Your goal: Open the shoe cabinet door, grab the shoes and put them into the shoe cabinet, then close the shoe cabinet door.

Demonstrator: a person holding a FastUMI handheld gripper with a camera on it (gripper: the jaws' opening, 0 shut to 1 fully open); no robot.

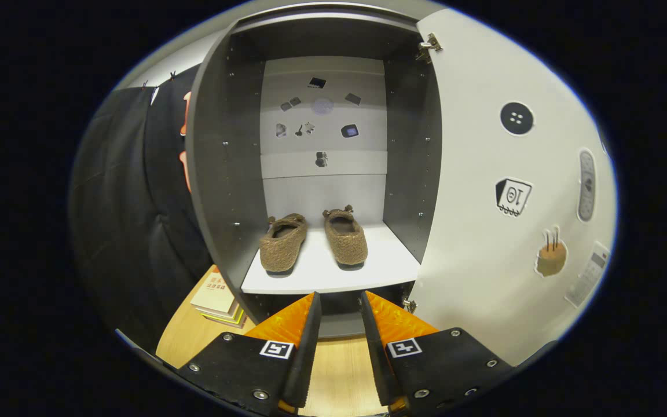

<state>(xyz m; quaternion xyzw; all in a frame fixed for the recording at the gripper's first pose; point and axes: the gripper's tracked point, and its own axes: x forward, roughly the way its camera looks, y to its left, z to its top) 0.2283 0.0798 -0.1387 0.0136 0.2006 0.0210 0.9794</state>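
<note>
The shoe cabinet [223, 174] stands open ahead of me, its dark side walls framing a white shelf [380, 263]. Two brown fuzzy shoes rest side by side on that shelf, the left shoe [283, 242] and the right shoe [345, 236], heels toward me. The cabinet door [484, 231] is swung wide open to the right, its inner face covered with stickers. My gripper [339, 301] hangs in front of the shelf's front edge, below the shoes. Its fingers are open with a narrow gap and nothing between them.
A stack of books [217, 298] lies on the wooden tabletop [339, 370] left of the cabinet's foot. Black booth cloth [119, 220] hangs to the left. Stickers dot the cabinet's back panel [322, 116].
</note>
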